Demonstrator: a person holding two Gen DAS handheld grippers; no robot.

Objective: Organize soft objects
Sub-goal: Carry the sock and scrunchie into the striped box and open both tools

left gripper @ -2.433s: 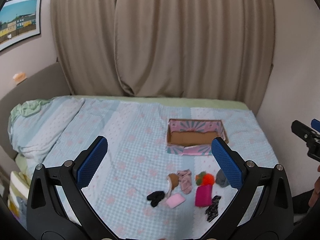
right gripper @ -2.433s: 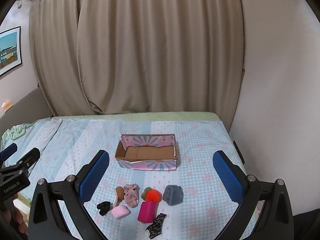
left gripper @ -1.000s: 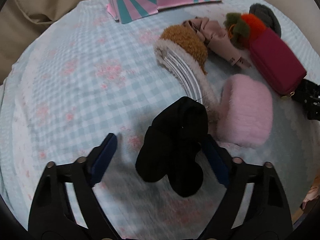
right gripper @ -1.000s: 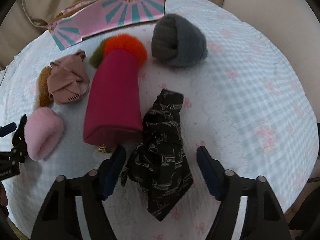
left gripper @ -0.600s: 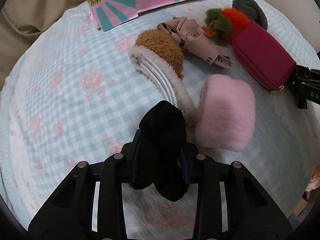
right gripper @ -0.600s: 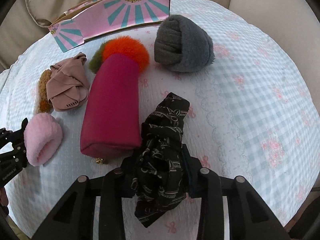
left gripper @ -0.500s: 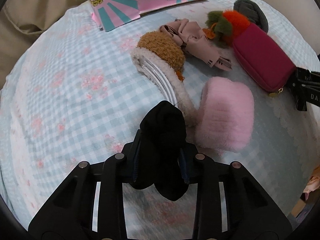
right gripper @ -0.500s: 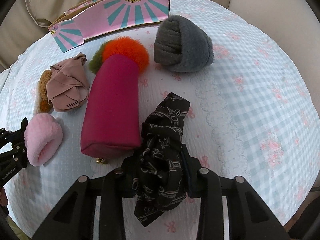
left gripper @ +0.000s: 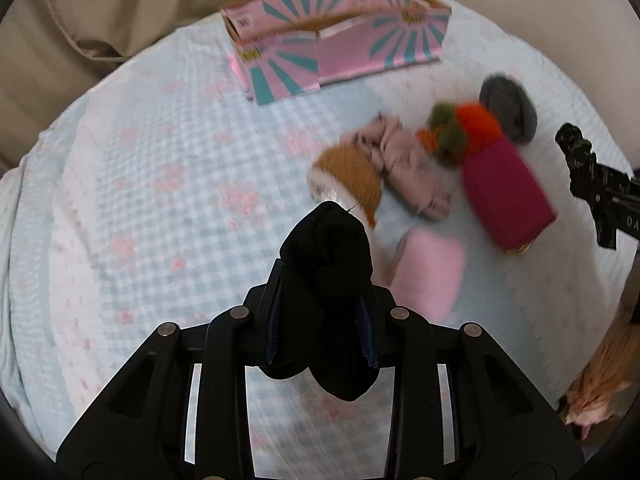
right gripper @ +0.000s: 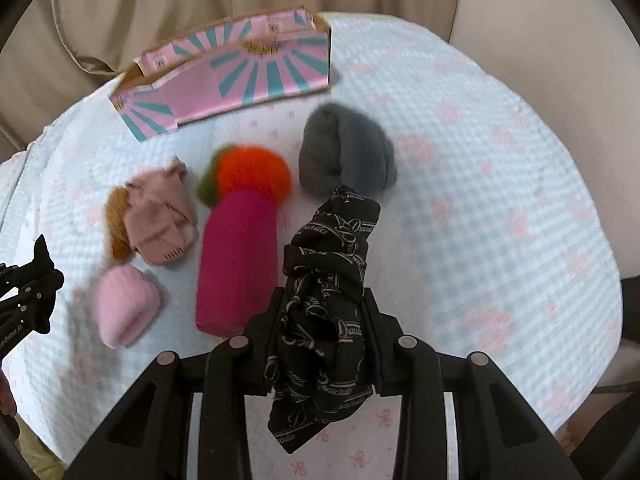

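Note:
My left gripper (left gripper: 323, 322) is shut on a black sock bundle (left gripper: 328, 264) and holds it above the bed. My right gripper (right gripper: 326, 330) is shut on a black patterned scarf (right gripper: 330, 296), also lifted. On the blue checked bedspread (left gripper: 140, 200) lie a pink fuzzy piece (right gripper: 124, 306), a brown fluffy headband (left gripper: 352, 176), a beige cloth (right gripper: 160, 220), a magenta pouch (right gripper: 236, 260), an orange-green pompom (right gripper: 248, 172) and a grey knit bundle (right gripper: 344, 156). The pink and teal cardboard box (right gripper: 228, 76) stands beyond them, open at the top.
Beige curtains (right gripper: 180, 0) hang behind the bed. A cream wall (right gripper: 560, 20) is at the right. The right gripper shows at the right edge of the left wrist view (left gripper: 600, 192); the left gripper shows at the left edge of the right wrist view (right gripper: 24, 292).
Both grippers closed on their items and have lifted them off the bed. The views have pulled back and up, so the box is more in view.

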